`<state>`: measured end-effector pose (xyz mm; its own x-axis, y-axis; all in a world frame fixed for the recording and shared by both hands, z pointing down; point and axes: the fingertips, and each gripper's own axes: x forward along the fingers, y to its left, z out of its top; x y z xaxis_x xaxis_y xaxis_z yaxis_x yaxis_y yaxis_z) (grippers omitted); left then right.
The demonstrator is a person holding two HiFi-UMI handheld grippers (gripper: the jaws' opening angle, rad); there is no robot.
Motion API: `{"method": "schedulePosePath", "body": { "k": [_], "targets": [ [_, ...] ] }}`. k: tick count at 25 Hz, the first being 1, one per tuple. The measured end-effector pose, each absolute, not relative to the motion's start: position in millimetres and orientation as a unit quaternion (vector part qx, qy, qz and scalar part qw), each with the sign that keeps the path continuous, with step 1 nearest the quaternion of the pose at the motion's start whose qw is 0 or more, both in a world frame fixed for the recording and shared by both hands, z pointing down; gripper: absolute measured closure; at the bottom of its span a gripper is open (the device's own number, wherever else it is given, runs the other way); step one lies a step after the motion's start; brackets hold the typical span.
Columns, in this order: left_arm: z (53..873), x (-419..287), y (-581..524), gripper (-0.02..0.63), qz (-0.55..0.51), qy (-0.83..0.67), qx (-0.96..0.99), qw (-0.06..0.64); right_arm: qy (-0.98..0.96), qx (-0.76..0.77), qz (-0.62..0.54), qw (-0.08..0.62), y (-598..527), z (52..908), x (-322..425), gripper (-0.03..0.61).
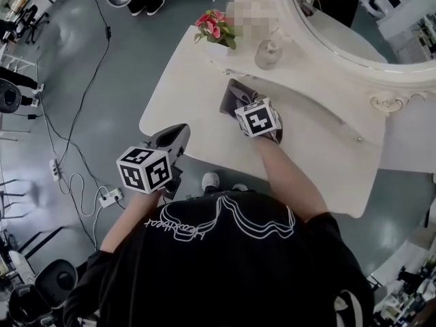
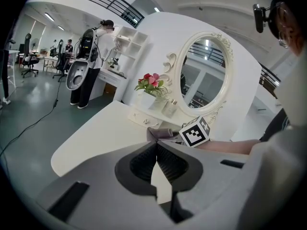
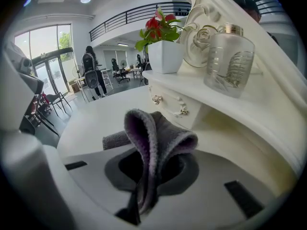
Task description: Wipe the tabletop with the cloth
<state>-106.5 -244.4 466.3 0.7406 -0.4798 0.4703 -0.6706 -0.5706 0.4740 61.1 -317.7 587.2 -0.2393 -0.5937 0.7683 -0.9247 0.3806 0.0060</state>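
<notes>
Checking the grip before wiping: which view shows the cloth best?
The right gripper view: the cloth fills the middle, folded and pinched in the right gripper. The head view shows only a dark patch beyond that gripper; the left gripper view shows a small, far corner.

Grey floor, office chairs, tall windows — railed balcony overhead.
</notes>
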Motion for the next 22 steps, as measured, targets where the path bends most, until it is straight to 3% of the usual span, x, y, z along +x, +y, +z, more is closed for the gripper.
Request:
{"method": "schedulePosePath", "body": {
  "k": [22],
  "targets": [
    [454.1, -29.0, -196.5, 0.609, 0.164, -0.294, 0.888, 0.313, -0.728, 0.539, 0.246, 0.344, -253.9, 587.9, 157.8, 0.528]
  ]
}}
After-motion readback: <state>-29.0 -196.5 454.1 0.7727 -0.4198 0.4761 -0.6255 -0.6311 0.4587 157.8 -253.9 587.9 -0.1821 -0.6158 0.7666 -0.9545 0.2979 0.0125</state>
